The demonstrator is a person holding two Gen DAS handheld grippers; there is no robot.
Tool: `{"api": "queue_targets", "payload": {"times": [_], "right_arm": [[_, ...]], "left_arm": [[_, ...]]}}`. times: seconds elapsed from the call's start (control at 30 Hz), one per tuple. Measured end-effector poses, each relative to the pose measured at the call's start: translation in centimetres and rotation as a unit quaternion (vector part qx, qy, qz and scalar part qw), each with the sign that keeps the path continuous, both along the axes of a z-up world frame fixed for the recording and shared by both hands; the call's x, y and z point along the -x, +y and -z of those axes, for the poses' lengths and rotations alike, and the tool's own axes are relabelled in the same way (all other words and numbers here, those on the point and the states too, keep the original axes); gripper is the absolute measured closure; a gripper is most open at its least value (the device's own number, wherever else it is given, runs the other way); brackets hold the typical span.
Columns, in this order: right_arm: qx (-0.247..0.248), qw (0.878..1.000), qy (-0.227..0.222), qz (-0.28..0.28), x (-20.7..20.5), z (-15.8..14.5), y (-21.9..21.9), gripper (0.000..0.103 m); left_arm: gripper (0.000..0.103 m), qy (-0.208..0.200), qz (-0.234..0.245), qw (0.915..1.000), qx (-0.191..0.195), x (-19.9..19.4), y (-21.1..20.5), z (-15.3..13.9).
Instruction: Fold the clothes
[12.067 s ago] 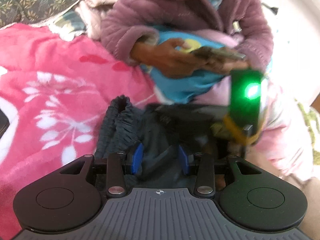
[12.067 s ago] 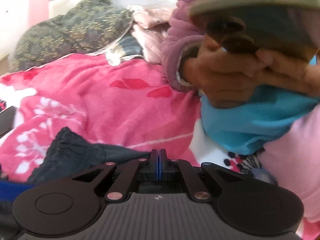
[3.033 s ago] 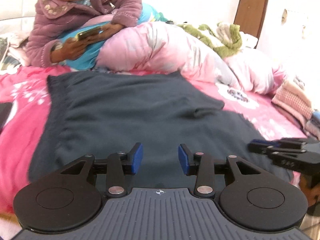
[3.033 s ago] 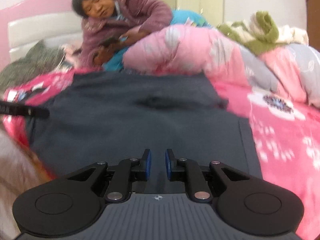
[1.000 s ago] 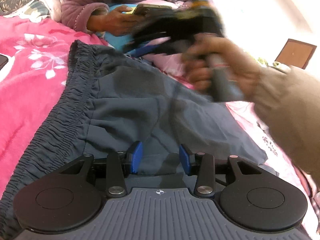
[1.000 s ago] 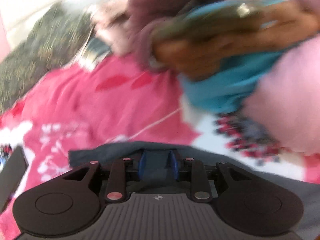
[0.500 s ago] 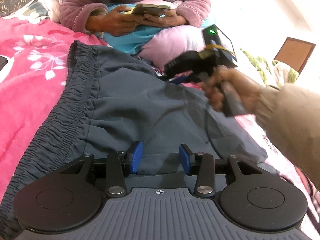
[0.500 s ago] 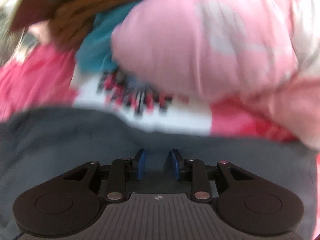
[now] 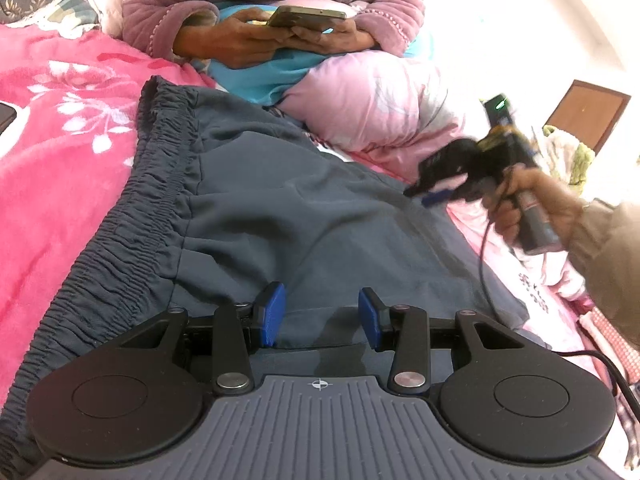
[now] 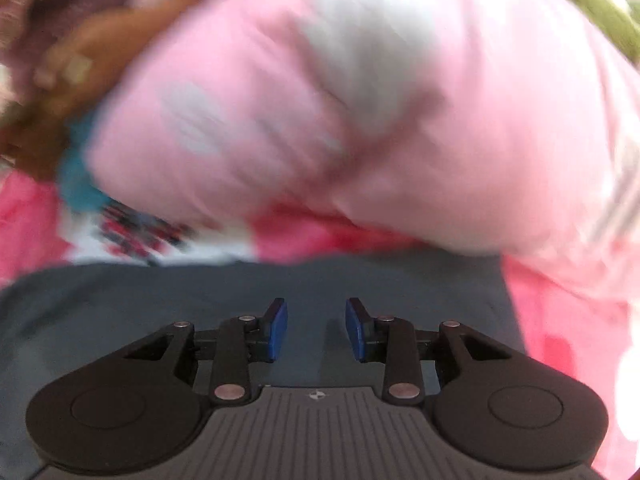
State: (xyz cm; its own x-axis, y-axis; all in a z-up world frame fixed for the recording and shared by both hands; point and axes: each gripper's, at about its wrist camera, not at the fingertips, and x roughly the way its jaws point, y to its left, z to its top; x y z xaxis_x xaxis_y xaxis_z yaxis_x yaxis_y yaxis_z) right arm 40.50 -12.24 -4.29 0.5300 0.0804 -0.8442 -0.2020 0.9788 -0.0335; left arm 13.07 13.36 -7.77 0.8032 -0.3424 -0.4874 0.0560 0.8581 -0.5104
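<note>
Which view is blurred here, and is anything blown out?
Right wrist view: heavy motion smear over the pink quilt, only the right gripper crisp. Left wrist view: sharp on the dark trousers, right gripper smeared, upper-right wall overexposed.

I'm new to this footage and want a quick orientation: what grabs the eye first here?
A dark grey garment with a gathered waistband lies spread across the pink floral blanket. Behind it, a person in a mauve robe holds a phone. At right, the right gripper hangs over the garment's far edge.
</note>
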Motion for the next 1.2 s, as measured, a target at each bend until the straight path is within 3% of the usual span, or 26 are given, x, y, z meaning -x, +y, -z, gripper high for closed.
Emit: {"api": "queue_targets", "payload": {"times": [0.1, 0.13, 0.27, 0.4, 0.5, 0.7, 0.8, 0.97, 1.1, 1.2], "right_arm": [[0.000, 0.999, 0.029, 0.044, -2.5, 3.1, -1.6, 0.068], [-0.008, 0.998, 0.017, 0.053, -3.3, 3.6, -1.9, 0.067], [0.006, 0.998, -0.023, 0.066, -5.4, 3.5, -1.2, 0.062], [-0.005, 0.998, -0.031, 0.060, -3.3, 1.3, -1.9, 0.062], [-0.030, 0.999, -0.028, -0.002, 1.0, -0.9, -1.9, 0.062], [0.003, 0.987, -0.012, -0.158, 10.3, -1.1, 1.4, 0.062], [0.035, 0.980, 0.042, -0.189, 12.2, 2.5, 3.3, 0.063], [0.059, 0.975, 0.084, -0.199, 13.9, 0.3, 2.7, 0.063], [0.048, 0.980, 0.039, -0.188, 13.4, -1.1, 3.8, 0.063], [-0.017, 0.976, -0.003, -0.218, 13.3, -1.6, 5.5, 0.063]], "left_arm": [[0.062, -0.003, -0.001, 0.9999, -0.010, 0.0, -0.3, 0.0], [0.062, -0.004, -0.001, 0.9999, -0.013, 0.0, -0.4, 0.0], [0.062, -0.003, -0.004, 0.9999, -0.015, -0.1, -0.4, 0.0], [0.062, 0.001, -0.005, 1.0000, -0.007, -0.1, -0.2, 0.0], [0.062, -0.001, -0.003, 1.0000, -0.007, 0.0, -0.2, 0.0], [0.061, -0.012, -0.003, 0.9997, -0.020, 0.5, -0.5, -0.5], [0.060, -0.018, -0.004, 0.9995, -0.026, 0.8, -0.6, -0.6], [0.060, -0.021, -0.001, 0.9993, -0.030, 0.9, -0.5, -0.6], [0.060, -0.024, -0.003, 0.9991, -0.035, 1.0, -0.6, -0.7], [0.060, -0.026, -0.006, 0.9990, -0.037, 1.0, -0.6, -0.7]]}}
